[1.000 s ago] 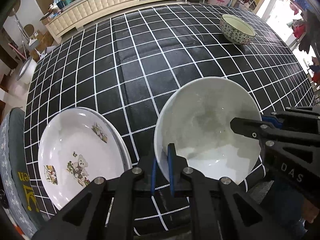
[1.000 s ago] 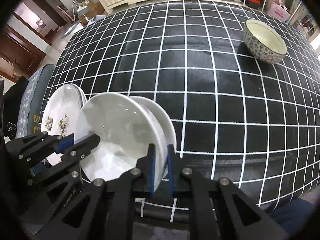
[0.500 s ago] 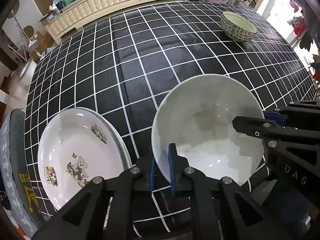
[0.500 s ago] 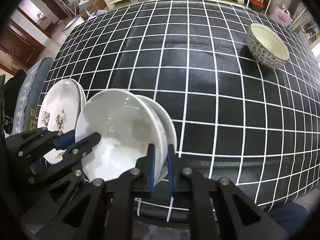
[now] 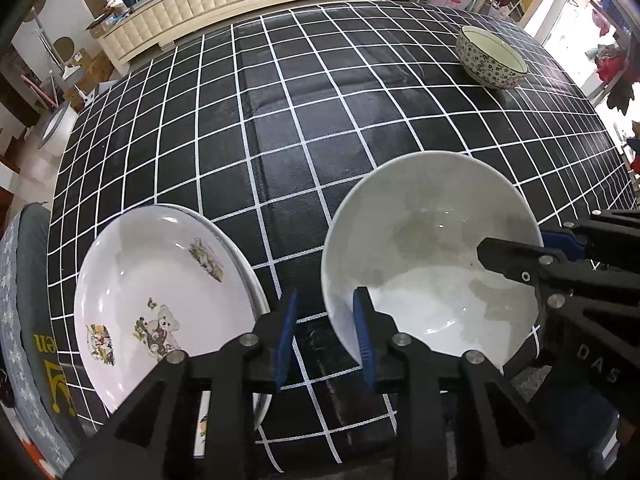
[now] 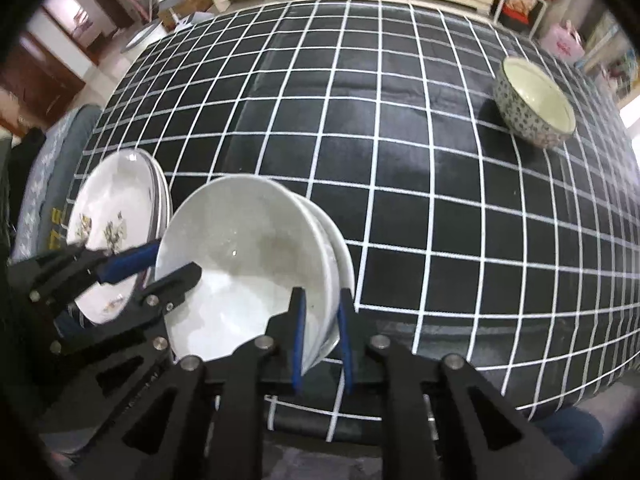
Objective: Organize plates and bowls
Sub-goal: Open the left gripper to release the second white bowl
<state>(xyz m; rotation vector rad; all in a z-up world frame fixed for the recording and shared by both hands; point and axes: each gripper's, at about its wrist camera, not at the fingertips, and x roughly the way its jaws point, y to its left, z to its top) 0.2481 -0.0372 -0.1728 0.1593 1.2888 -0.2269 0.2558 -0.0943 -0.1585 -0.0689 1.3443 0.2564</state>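
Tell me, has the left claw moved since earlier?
Yes. The left claw opened: its outer finger drew off the white ceramic bowl, toward the white bear-print plate.

left wrist: table [image 5: 320,128] viewed from near edge, close above | right wrist: same, facing forward | shared: white bowl [image 5: 428,256], patterned bowl [image 6: 534,108]

Left hand-held gripper [image 5: 325,330] now spread off white bowl [image 5: 430,256] rim, right hand-held gripper [image 6: 321,330] also parted

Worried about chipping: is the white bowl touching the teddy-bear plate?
Apart. The left wrist view shows a strip of black checked cloth between the white bowl and the teddy-bear plate.
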